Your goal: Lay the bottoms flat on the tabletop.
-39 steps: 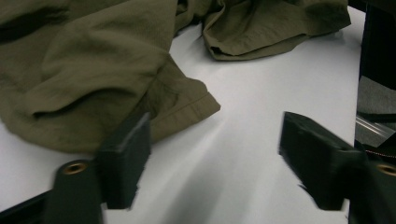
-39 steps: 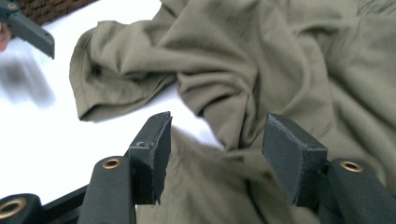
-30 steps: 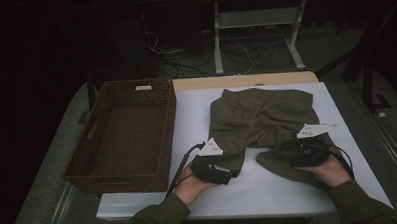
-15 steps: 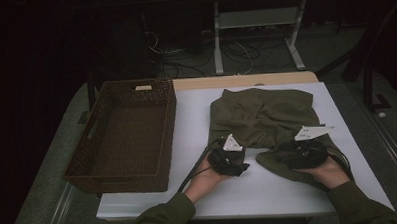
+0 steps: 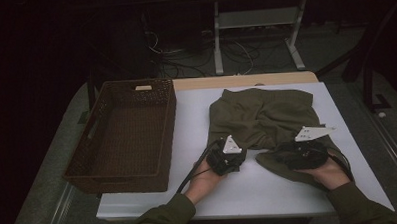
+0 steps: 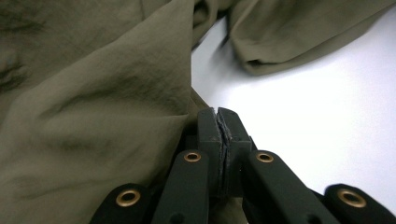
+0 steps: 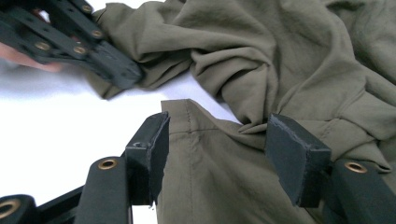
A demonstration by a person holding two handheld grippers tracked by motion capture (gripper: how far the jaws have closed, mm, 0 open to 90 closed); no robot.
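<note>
The olive shorts [image 5: 259, 121] lie rumpled right of centre on the white surface [image 5: 187, 130], beside the wicker basket [image 5: 122, 134] at left. The cloth looks light, limp and a bit slick, so hems and leg edges seem the surest holds. The left hand-held gripper [image 5: 227, 158], low at the left leg's edge, has just been closing; its jaws meet, cloth bunched beside them, though I cannot tell if any is pinched. The right hand-held gripper [image 7: 215, 140] lies level, jaws apart, straddling the other leg's hem.
</note>
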